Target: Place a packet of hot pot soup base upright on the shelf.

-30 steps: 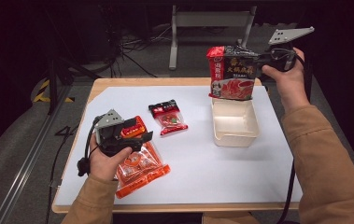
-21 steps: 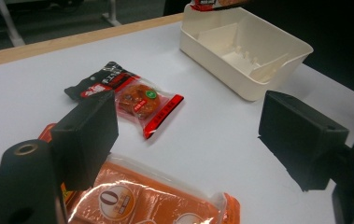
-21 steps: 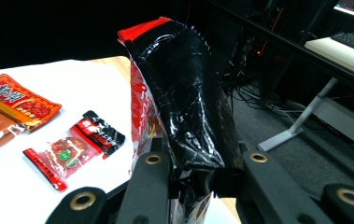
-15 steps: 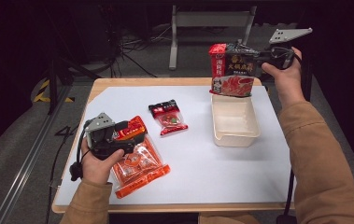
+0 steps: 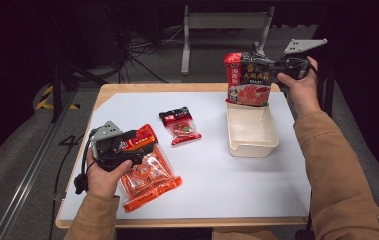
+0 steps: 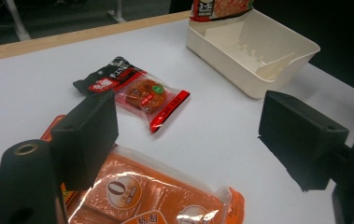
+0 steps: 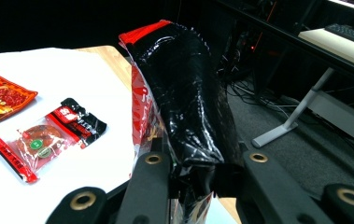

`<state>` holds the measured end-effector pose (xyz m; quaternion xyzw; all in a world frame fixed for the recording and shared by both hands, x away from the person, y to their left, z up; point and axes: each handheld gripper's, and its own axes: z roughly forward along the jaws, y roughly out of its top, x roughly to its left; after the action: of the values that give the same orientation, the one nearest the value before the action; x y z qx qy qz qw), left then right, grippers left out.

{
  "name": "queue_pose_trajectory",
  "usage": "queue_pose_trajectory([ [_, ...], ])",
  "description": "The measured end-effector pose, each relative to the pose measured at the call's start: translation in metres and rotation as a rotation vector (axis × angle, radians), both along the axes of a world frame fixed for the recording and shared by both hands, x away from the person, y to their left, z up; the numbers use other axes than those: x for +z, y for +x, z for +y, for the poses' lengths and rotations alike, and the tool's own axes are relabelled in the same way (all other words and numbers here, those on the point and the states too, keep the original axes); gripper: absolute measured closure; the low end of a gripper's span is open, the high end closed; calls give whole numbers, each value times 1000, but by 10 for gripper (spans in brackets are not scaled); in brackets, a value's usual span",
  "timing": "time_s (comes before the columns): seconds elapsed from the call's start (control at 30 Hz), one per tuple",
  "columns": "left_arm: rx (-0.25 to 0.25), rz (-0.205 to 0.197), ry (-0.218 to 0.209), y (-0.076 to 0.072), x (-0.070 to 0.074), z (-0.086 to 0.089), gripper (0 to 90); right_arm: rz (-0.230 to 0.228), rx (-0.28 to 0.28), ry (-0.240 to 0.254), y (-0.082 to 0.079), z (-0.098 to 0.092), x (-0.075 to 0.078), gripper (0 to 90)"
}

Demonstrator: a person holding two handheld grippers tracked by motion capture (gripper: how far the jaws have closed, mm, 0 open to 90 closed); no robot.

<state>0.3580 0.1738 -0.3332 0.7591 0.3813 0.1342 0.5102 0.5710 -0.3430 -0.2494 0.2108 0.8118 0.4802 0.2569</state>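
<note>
My right gripper (image 5: 273, 68) is shut on a tall red and black food packet (image 5: 248, 80). It holds the packet upright over the far end of the cream tray (image 5: 253, 146). In the right gripper view the jaws (image 7: 198, 173) pinch the packet's (image 7: 184, 98) glossy black side. The packet's lower edge (image 6: 212, 8) hangs at the tray's far wall (image 6: 277, 70). My left gripper (image 5: 138, 149) is open at the near left, just above a flat orange packet (image 5: 149, 177). Nothing sits between its jaws (image 6: 188, 135), and the orange packet (image 6: 156, 196) lies below them.
A small red and black snack packet (image 5: 179, 125) lies mid-table, between the orange packet and the tray. The white sheet (image 5: 237, 185) covers the wooden table (image 5: 152, 87). A desk's metal legs (image 5: 222, 20) and cables stand on the dark floor beyond.
The right gripper has come down a little with the packet, towards the tray's far end. The left gripper has shifted slightly left over the orange packet.
</note>
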Motion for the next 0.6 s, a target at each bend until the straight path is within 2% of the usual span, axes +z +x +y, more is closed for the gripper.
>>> queue_pose_trajectory([
  [0.23, 1, -2, 1, 1, 0, 1, 206, 13, 9, -7, 2, 2, -8, 789],
  [0.6, 4, 2, 0, 1, -1, 1, 205, 37, -8, -13, 4, 0, -21, 782],
])
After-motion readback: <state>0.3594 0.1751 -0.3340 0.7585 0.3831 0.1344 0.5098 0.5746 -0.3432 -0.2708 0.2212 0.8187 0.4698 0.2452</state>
